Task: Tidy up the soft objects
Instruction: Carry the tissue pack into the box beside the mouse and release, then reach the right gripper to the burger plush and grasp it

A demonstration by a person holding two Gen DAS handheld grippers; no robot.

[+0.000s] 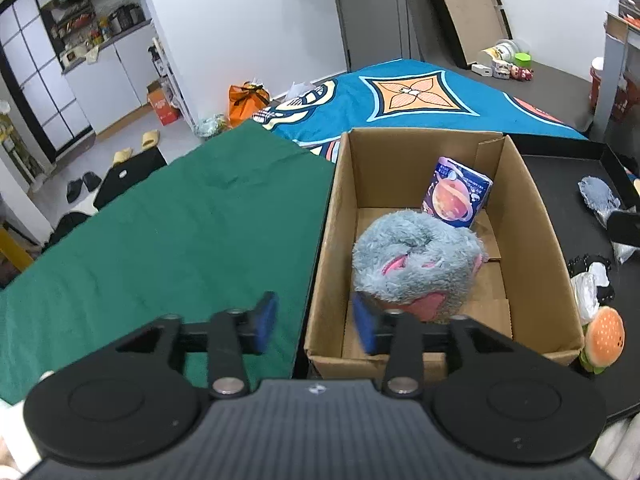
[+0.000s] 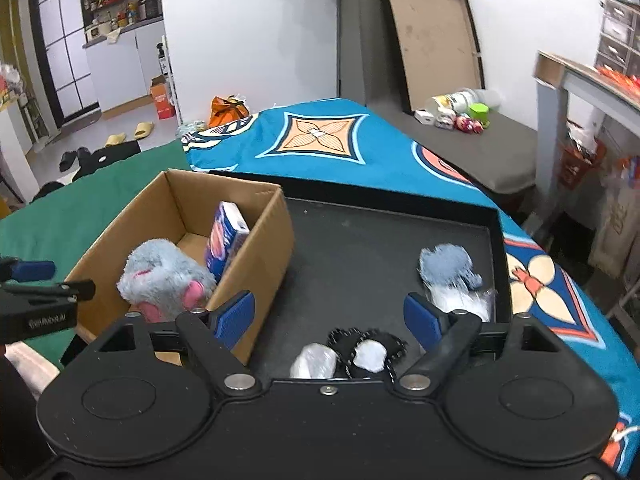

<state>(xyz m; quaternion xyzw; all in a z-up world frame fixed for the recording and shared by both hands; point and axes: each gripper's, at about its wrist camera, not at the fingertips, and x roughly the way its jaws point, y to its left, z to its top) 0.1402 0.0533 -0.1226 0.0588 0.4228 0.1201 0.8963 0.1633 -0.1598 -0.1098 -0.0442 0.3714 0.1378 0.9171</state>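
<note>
The left gripper (image 1: 316, 322) stood with its blue pads apart and nothing between them, straddling the near left wall of the cardboard box (image 1: 326, 216). One pad hung outside over the green cloth (image 1: 168, 224); the other was inside the box, right against the grey and pink plush toy (image 1: 420, 264), though the wrist view was too foreshortened to say whether it actually touched the fur. That placing read as a release: the plush lay free on the box floor, resting on its own weight, with the jaws too wide to grip it.

The right gripper (image 2: 330, 316) was also wide open and empty. It hovered over the near edge of the black tray (image 2: 360, 248), its pads spread on either side of a small black and white soft item (image 2: 366, 350), which looked like the next thing to be gathered; the wide opening suited a loose, floppy target.

Farther out in the tray lay a blue-grey fluffy piece (image 2: 446, 266) on something white, still waiting. A burger-shaped plush (image 1: 604, 332) sat just beside the box's right wall, outside it. Inside the box, behind the grey toy, a purple tissue pack (image 1: 456, 196) stood upright against the back, leaving floor space in front for more. The box sat between the green cloth and the tray, within short reach of both hands.
</note>
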